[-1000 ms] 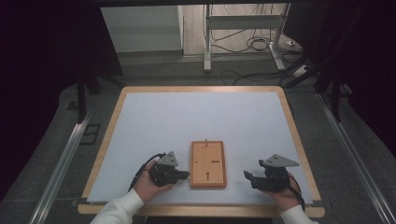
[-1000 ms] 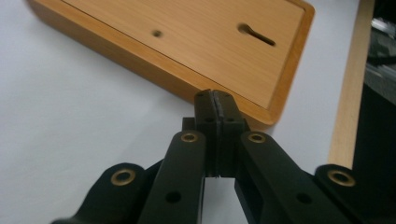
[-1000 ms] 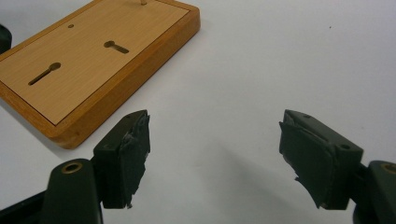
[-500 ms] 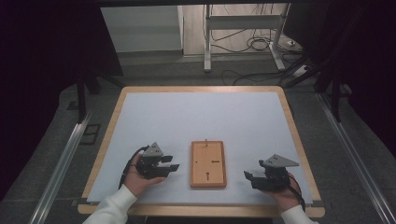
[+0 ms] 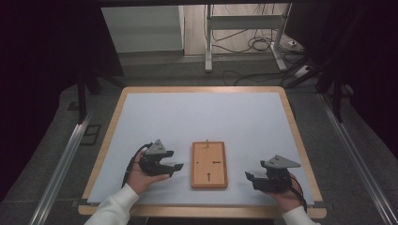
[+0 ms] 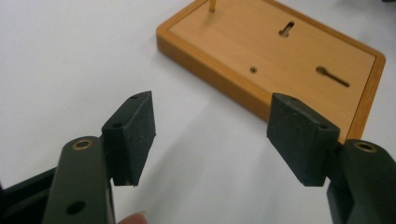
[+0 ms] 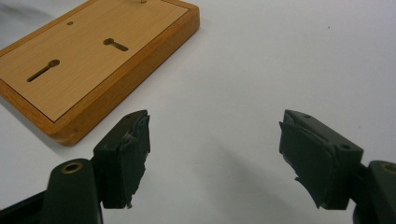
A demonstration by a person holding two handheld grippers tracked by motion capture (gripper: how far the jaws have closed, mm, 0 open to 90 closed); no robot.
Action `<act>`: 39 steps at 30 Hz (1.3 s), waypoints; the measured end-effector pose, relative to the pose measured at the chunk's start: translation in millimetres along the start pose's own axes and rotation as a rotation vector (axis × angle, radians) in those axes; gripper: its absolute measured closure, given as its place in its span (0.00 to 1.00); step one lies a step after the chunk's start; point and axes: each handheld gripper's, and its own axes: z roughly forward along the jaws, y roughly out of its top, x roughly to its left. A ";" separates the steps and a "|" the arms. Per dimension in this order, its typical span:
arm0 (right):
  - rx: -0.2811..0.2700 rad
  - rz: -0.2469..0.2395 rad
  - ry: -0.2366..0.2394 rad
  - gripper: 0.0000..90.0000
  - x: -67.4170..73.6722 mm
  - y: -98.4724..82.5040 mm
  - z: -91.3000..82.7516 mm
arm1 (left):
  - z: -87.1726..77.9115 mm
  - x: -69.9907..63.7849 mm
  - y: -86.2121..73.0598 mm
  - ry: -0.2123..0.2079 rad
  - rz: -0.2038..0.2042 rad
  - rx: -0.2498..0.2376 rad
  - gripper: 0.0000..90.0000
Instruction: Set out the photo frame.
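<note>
The wooden board [image 5: 209, 165] lies flat on the white table [image 5: 202, 117], near the front edge and about midway between my two hands, its long axis running from near to far. A small peg [image 5: 207, 141] stands upright at its far end, and keyhole slots [image 5: 215, 162] are cut into its face. My left gripper [image 5: 174, 168] sits just left of the board, jaws spread and holding nothing, their tips aimed at the board's left long edge. In the left gripper view that edge crosses just beyond the open pads [image 6: 138, 130], close but not touching. My right gripper [image 5: 250, 180] rests further off to the right, near the front right corner of the table, jaws likewise spread and empty; in the right gripper view the board's near corner [image 7: 65, 130] sits to the left of the gap rather than in it. By my reading, the left hand is nearer and better lined up. Any grip would have to close across the board's short width or take an edge, since its length runs away from me.
</note>
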 end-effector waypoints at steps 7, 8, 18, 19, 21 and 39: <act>-0.022 0.002 0.008 0.27 -0.3 -0.4 -3.2 | 8.0 -0.7 19.3 -0.014 0.024 -0.010 0.33; -0.023 -0.001 0.009 0.27 0.0 -0.6 -3.8 | 10.0 -1.2 22.4 -0.015 0.030 -0.015 0.33; -0.034 -0.027 0.017 0.23 5.3 -0.2 -5.9 | 35.8 -3.9 49.4 -0.054 0.085 -0.024 0.26; -0.034 -0.027 0.017 0.23 5.3 -0.2 -5.9 | 35.8 -3.9 49.4 -0.054 0.085 -0.024 0.26; -0.042 -0.026 0.014 0.23 5.4 0.1 -6.8 | 40.9 -5.1 54.6 -0.072 0.115 -0.021 0.25; -0.039 -0.031 0.019 0.22 5.7 1.0 -7.2 | 85.8 3.9 76.8 -0.088 0.123 0.015 0.44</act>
